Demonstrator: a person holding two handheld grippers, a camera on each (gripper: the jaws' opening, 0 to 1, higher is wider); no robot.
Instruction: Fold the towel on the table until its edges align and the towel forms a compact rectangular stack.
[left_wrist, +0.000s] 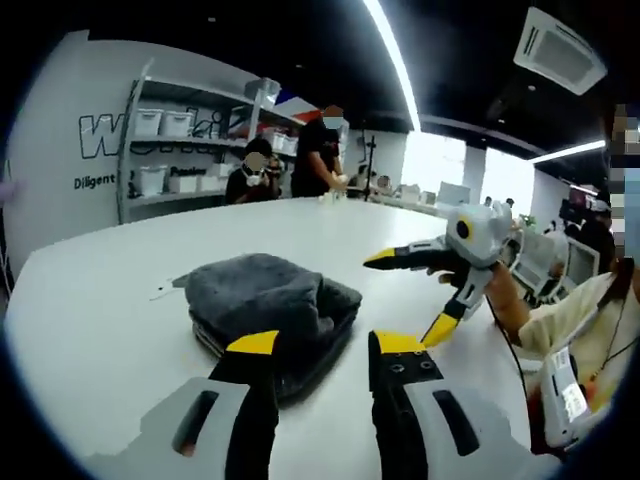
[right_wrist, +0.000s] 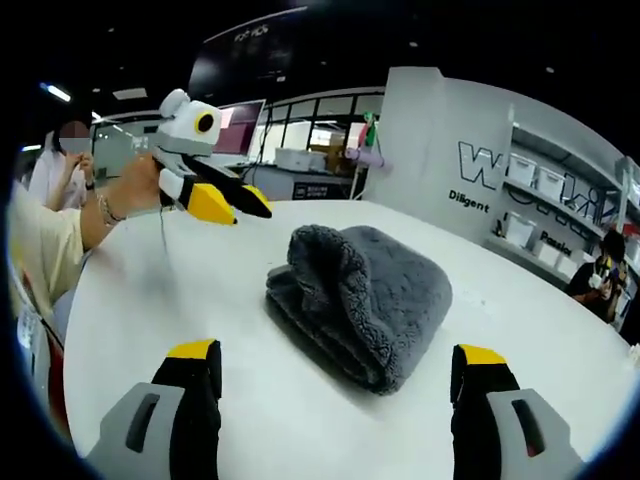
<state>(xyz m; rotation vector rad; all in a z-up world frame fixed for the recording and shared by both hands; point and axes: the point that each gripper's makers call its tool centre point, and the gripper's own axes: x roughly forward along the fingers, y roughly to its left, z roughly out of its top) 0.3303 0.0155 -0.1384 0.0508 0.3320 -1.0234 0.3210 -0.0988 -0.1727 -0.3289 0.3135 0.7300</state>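
Observation:
A dark grey plush towel (left_wrist: 270, 300) lies folded into a thick, rounded stack on the white table (left_wrist: 120, 330). In the left gripper view my left gripper (left_wrist: 325, 345) hovers just in front of the towel, open with nothing between its yellow-tipped jaws. My right gripper (left_wrist: 412, 295) comes in from the right, open, held above the table beside the towel. In the right gripper view the towel (right_wrist: 360, 290) sits ahead of my right gripper (right_wrist: 336, 352), whose jaws stand wide apart and empty. Behind the towel, my left gripper (right_wrist: 232, 208) is held up in a hand.
A small white scrap (left_wrist: 160, 292) lies on the table left of the towel. Two people (left_wrist: 318, 150) stand at the far table edge by shelves with white bins (left_wrist: 160, 125). The person's sleeve and wrist (right_wrist: 60, 235) show at the left.

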